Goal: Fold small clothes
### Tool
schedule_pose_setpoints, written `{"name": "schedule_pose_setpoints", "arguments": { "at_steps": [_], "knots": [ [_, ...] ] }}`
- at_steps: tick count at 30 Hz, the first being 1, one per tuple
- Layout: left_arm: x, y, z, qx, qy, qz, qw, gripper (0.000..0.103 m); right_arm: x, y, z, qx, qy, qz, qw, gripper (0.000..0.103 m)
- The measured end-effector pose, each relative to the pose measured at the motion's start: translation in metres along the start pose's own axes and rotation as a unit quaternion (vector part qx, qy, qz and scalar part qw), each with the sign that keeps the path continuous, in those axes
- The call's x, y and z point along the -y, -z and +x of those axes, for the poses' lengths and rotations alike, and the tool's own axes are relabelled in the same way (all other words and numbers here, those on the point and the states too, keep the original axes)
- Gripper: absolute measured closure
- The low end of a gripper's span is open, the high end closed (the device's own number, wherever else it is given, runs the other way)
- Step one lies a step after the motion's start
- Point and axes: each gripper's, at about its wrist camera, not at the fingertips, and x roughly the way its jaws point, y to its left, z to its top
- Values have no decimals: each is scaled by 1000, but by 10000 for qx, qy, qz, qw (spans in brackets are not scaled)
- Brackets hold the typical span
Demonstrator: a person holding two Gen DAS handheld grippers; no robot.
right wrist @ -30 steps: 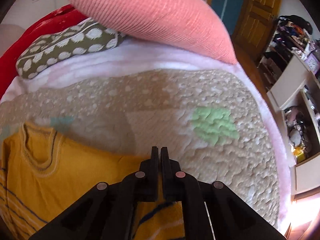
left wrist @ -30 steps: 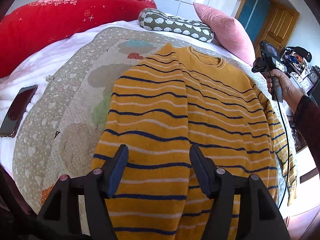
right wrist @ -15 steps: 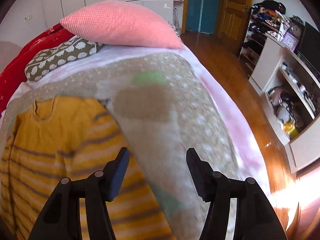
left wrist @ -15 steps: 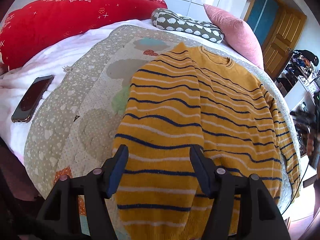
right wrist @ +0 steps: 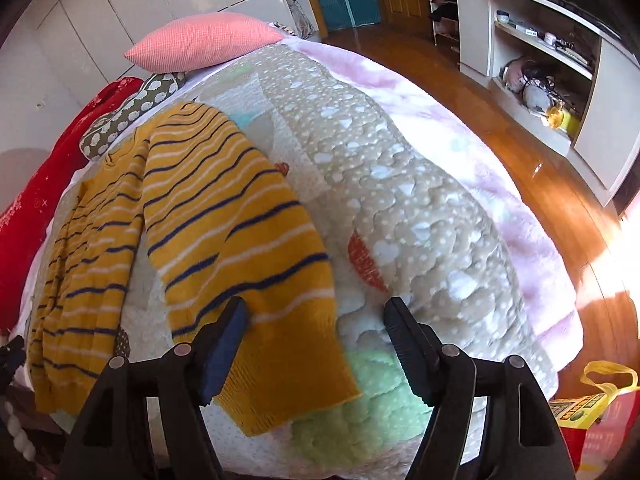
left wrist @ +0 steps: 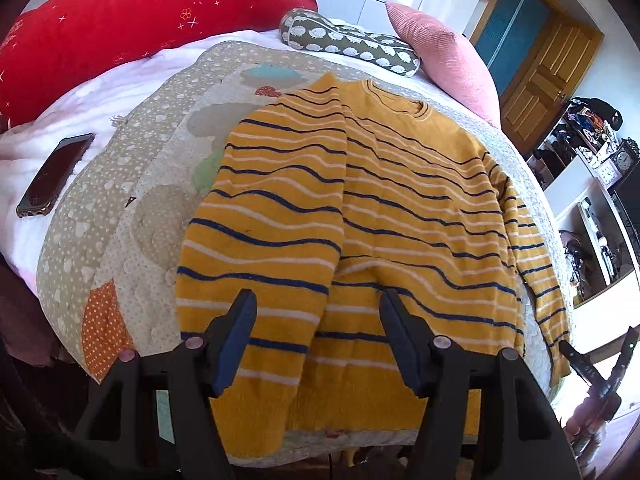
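Yellow striped sweater (left wrist: pixel 360 216) laid flat on the quilt (left wrist: pixel 120 216) on the bed, neck toward the pillows, one sleeve already folded in across the body, probably to square it up for the next fold. Other sleeve (right wrist: pixel 248 248) stretched out along the far side, cuff near the bed's edge. Left gripper (left wrist: pixel 316 340) hovered above the hem, jaws half open, nothing held. Right gripper (right wrist: pixel 316 344) hung over that loose cuff, jaws opening wide, not pinching any fabric. Looked like lining up for the second sleeve.
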Motion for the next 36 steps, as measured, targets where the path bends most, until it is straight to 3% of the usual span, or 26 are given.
{"name": "schedule_pose_setpoints", "arguments": {
  "at_steps": [1, 2, 3, 5, 8, 11, 15, 19, 22, 26, 31, 36],
  "knots": [
    [2, 0, -3, 17, 14, 20, 10000, 40, -7, 5, 1, 89, 187, -139, 9997, 50],
    [4, 0, -7, 52, 16, 41, 10000, 40, -13, 6, 0, 101, 144, -259, 9995, 90],
    [4, -1, -10, 105, -3, 65, 9999, 40, -15, 3, 0, 9, -207, -218, 9995, 93],
    [0, -3, -18, 230, -93, 68, 9997, 40, -16, -13, -12, 177, -350, -45, 9992, 94],
    [-13, -8, -27, 386, -201, -37, 9990, 40, -18, -65, -49, 970, 154, -241, 9949, 94],
    [-30, -10, -34, 493, -273, -133, 9983, 39, -11, -134, -96, 1660, 297, -101, 9856, 94],
    [-52, -13, -34, 536, -281, -261, 9978, 39, -45, -199, -135, 2011, 352, -358, 9783, 94],
    [-69, -14, -27, 472, -237, -407, 9978, 39, -119, -220, -107, 1474, -257, -761, 9858, 94],
    [-81, -15, -23, 396, -165, -517, 9977, 39, -188, -213, -54, 738, -919, -988, 9881, 94],
    [-98, -14, -25, 441, -225, -625, 9968, 39, -293, -193, 31, -141, -1511, -1354, 9791, 94],
    [-122, -9, -23, 396, -279, -842, 9953, 39, -402, -163, 129, -756, -1530, -1883, 9672, 94],
    [-141, -6, -16, 287, -323, -1036, 9937, 39, -459, -142, 196, -1159, -1376, -2007, 9630, 94]
  ]
}}
